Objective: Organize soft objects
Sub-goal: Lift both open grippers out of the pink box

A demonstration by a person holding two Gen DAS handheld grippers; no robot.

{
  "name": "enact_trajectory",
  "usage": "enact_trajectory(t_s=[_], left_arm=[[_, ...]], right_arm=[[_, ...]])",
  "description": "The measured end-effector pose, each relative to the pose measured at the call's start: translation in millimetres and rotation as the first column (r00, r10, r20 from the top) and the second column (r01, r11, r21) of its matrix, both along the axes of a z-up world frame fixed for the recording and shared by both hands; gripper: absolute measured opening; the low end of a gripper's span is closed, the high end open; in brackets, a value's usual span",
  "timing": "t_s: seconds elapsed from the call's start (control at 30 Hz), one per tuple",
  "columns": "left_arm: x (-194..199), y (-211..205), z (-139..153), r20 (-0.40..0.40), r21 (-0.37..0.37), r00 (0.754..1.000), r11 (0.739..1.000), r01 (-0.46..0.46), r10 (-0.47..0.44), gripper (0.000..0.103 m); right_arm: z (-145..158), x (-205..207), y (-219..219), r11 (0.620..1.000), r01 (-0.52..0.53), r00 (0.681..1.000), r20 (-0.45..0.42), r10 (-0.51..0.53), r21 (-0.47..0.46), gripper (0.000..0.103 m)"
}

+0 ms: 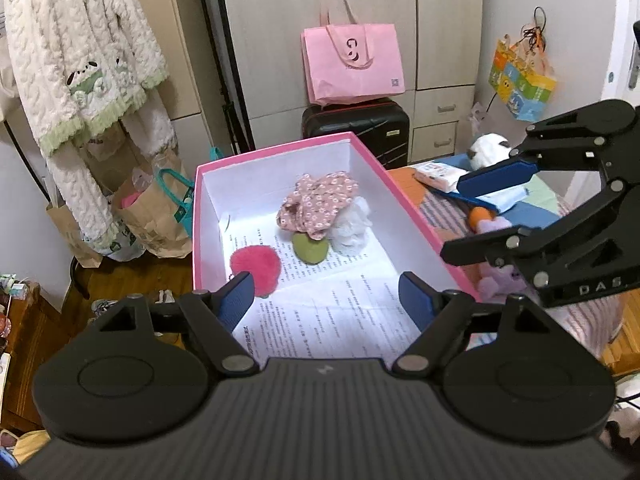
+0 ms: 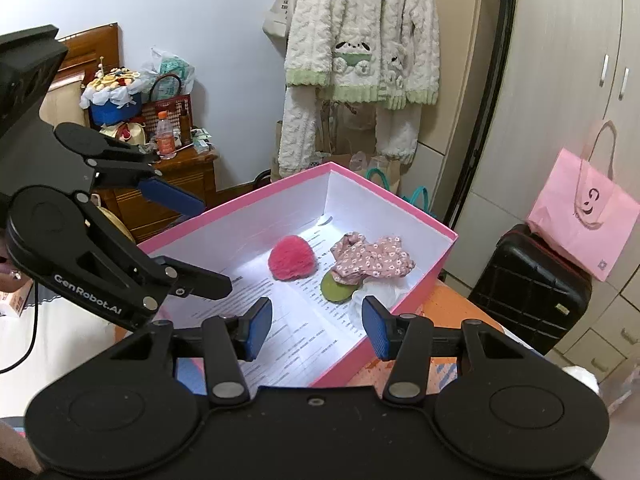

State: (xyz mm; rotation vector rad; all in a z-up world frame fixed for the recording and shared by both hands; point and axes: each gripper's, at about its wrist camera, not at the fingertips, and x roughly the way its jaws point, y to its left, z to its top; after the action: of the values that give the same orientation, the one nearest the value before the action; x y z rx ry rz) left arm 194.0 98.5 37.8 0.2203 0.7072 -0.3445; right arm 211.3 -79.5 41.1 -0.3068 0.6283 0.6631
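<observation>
Nearest the cameras, the left tool (image 1: 328, 300) and the right tool (image 2: 317, 328) both hung over the near end of the pink box (image 1: 420, 220) with their blue pads apart and nothing between them. Deeper in the white, paper-lined box lay the soft objects: a fluffy pink pom-pom (image 1: 256, 266), and just beyond it a flat green round piece (image 1: 311, 251) tucked under a crumpled pink floral cloth (image 1: 316, 205) that rested against a white fluffy bundle (image 1: 352, 226).
</observation>
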Motion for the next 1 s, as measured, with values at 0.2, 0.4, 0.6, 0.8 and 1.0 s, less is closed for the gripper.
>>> enact_trajectory(t_s=[0.2,0.4,0.6,0.8,1.0], left_arm=[[-24.5,-8.1,8.0,-0.008,-0.017,1.0,1.0,0.023,-0.023,0.085],[-50.1,-21.5,8.3,-0.013,-0.008,0.998,0.998,0.064,-0.064,0.094],[-71.9,-38.0,6.7,-0.042,0.015,0.994,0.995,0.098,-0.097,0.096],[-94.6,-65.2,4.1,-0.048,0.086,0.987,0.984,0.155,-0.152,0.096],[-112.8,-85.6,2.3,-0.006,0.059,0.968,0.967,0.249,-0.25,0.095]], right_arm=[[10.7,-29.3,-6.6,1.0,-0.008,1.0,0.028,0.009,-0.009,0.065],[16.3,-56.9,-24.7,1.0,-0.01,1.0,0.009,0.01,0.024,0.071],[14.4,-84.9,-49.8,0.998,-0.008,0.999,-0.046,0.011,0.066,0.072],[6.8,-115.1,-77.1,0.997,0.015,0.999,-0.031,-0.013,0.071,0.074],[-6.6,-139.8,-104.5,0.994,0.038,0.998,-0.048,-0.033,0.105,0.076]])
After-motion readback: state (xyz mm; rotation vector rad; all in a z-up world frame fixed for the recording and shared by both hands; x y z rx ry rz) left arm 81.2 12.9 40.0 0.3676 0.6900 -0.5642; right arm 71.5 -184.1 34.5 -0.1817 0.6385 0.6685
